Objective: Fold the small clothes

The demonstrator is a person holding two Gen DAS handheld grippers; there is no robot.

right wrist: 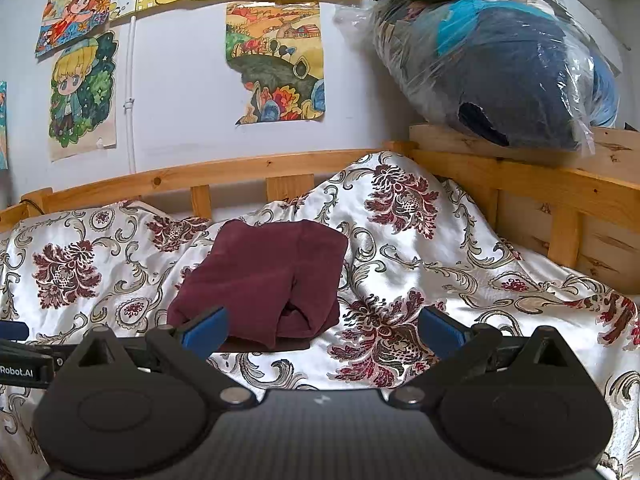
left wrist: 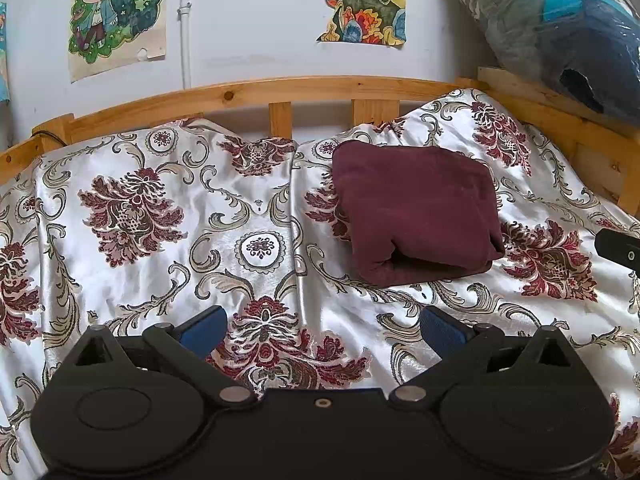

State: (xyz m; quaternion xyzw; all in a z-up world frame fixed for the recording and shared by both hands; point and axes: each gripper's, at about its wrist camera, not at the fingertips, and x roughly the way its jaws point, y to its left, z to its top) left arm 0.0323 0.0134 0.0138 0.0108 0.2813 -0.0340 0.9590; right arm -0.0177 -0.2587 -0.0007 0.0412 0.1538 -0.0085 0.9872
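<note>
On the bed (left wrist: 248, 216), the maroon garment (left wrist: 416, 208) lies folded into a compact bundle near the wooden rail (left wrist: 280, 92). Left gripper (left wrist: 322, 326) and right gripper (right wrist: 322, 326) hover empty, fingers spread wide. Folding appears complete; next move likely calls for another garment or final tidying.

Bright even daylight, satin glare, sharp centre, fisheye bending at edges
</note>
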